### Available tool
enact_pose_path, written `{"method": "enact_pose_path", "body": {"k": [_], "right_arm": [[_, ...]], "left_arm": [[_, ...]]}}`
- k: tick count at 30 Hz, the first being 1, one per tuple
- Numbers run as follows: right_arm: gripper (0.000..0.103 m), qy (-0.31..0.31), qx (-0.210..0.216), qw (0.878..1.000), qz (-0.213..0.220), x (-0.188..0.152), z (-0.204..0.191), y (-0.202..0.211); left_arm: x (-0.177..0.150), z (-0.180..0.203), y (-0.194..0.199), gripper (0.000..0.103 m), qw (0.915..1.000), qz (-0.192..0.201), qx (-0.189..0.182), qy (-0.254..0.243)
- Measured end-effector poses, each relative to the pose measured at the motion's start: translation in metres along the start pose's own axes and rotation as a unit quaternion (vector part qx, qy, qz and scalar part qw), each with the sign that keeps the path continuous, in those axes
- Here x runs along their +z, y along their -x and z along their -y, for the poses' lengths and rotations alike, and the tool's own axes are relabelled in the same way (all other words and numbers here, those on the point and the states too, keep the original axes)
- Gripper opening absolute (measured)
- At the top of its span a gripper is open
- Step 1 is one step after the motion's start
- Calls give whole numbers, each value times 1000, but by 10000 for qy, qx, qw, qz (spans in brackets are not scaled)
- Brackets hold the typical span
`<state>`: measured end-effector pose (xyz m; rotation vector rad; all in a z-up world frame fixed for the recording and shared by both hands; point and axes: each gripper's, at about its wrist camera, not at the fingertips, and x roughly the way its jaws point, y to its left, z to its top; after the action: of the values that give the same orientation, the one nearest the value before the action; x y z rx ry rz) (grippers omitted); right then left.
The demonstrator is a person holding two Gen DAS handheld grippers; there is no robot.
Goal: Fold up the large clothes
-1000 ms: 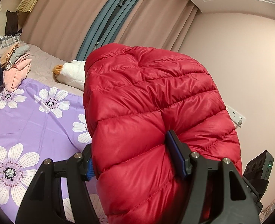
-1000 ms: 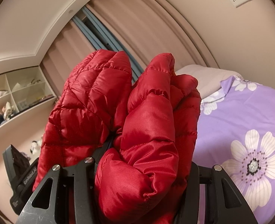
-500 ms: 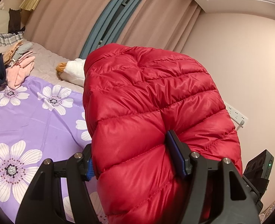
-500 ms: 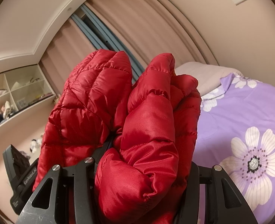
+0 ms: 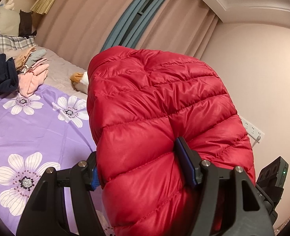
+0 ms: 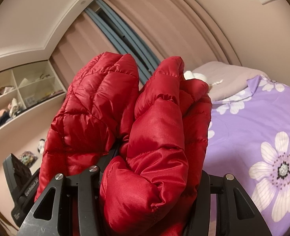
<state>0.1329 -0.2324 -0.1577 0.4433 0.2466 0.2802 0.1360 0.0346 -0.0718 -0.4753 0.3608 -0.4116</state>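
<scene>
While both grippers clamp it, red jacket apparently hides their fingertips.

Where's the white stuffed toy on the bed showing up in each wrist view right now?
Left wrist: white stuffed toy sits left of centre, half hidden behind the red puffer jacket.
Right wrist: it peeks out right of centre, above the jacket's top edge.
Shared landmark: the purple flowered sheet, with the toy just past its far end.

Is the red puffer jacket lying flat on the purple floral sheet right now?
No, the red puffer jacket bulges up between the left gripper fingers, above the sheet.
</scene>
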Motion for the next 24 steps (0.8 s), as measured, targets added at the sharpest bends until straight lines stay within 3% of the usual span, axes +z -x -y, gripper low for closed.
{"method": "enact_pose_path", "body": {"k": [24], "right_arm": [[51,218,-11,9995,-241,0,-16,-9]], "left_arm": [[4,-16,15,66,9998,41,54,160]]}}
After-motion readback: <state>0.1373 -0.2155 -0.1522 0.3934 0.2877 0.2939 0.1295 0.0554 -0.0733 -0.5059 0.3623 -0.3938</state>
